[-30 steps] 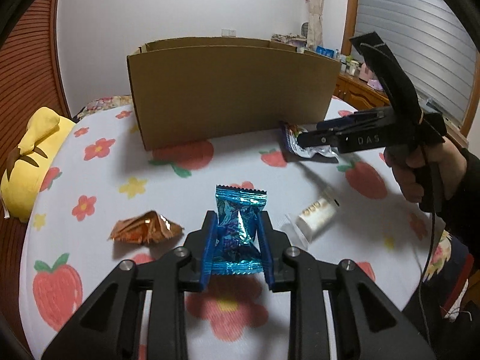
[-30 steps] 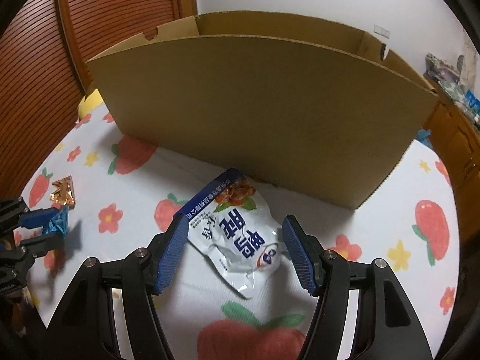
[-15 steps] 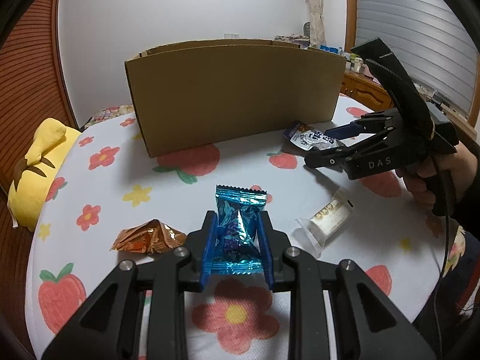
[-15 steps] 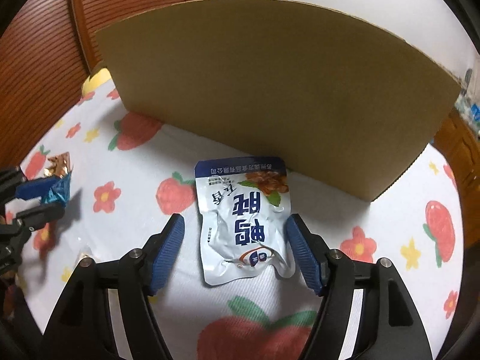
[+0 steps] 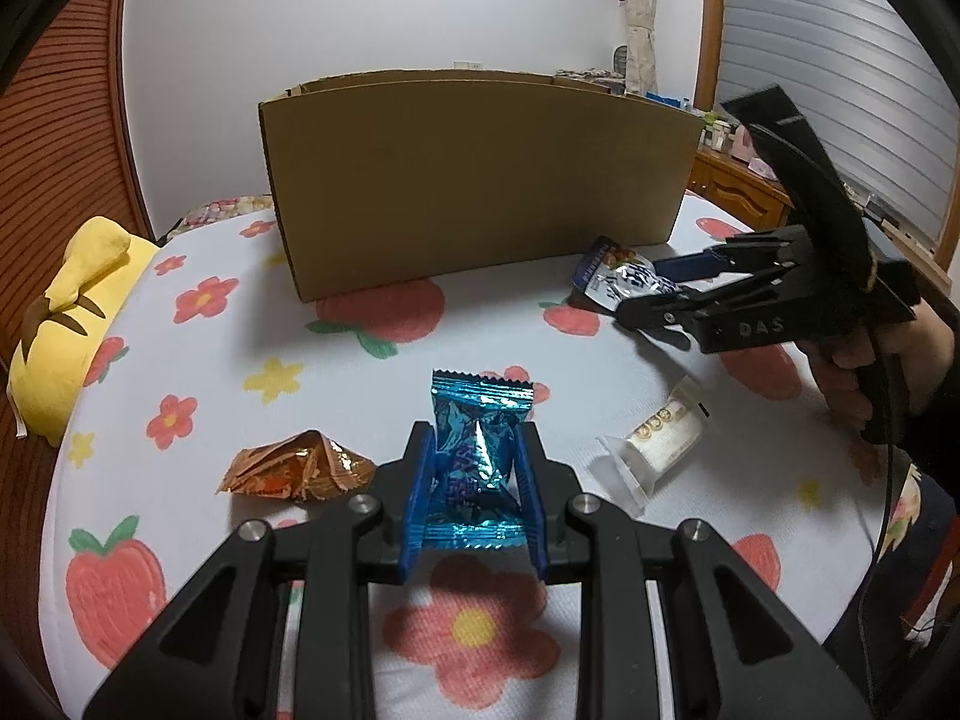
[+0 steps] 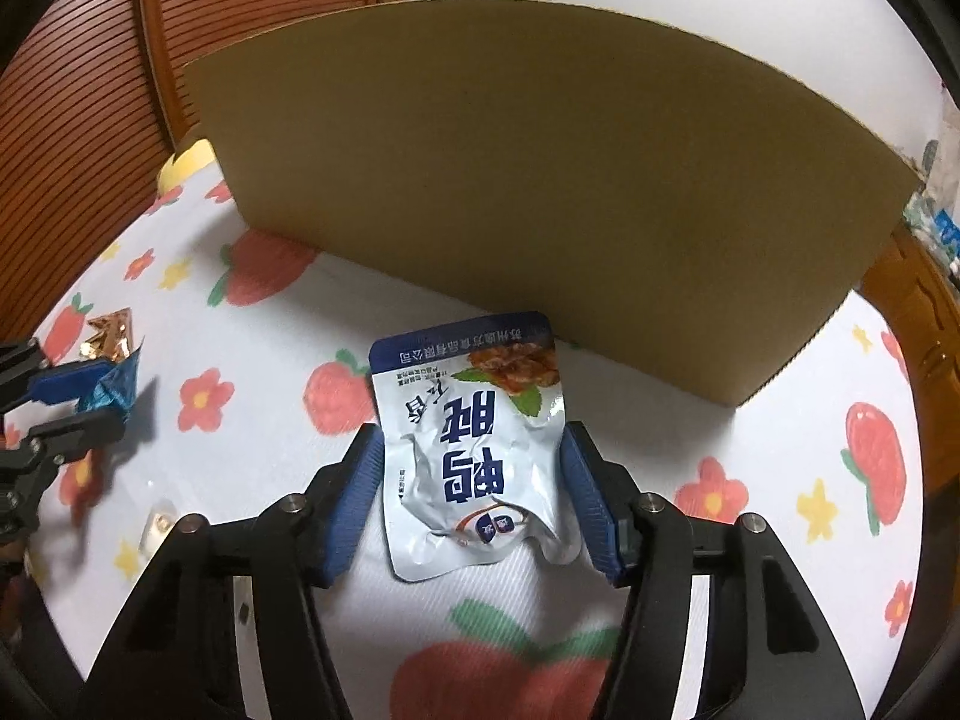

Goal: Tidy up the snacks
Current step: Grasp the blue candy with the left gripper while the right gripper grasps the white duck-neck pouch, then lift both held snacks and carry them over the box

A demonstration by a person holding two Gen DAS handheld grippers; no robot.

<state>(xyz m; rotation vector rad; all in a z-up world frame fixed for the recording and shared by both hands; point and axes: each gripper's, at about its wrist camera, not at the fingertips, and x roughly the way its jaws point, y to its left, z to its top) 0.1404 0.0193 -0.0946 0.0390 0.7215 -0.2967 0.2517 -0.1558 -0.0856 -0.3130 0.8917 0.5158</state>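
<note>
Both claws were loaded: left gripper [image 5: 474, 480] clamped a crinkled blue foil candy; right gripper [image 6: 474, 498], jaws just closing, pinched a white-and-blue snack pouch [image 6: 474, 444] before the tall brown cardboard box [image 6: 540, 180]. Squeeze firmly before lifting.

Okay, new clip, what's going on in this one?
A person is sorting snacks on a fruit-print cloth with tongs in each hand. The left tongs are shut on a blue foil candy. The right tongs have just been closing around a white and blue snack pouch lying in front of the cardboard box, and the pads now look pressed against its edges. An orange wrapper and a small clear packet lie loose on the cloth.
</note>
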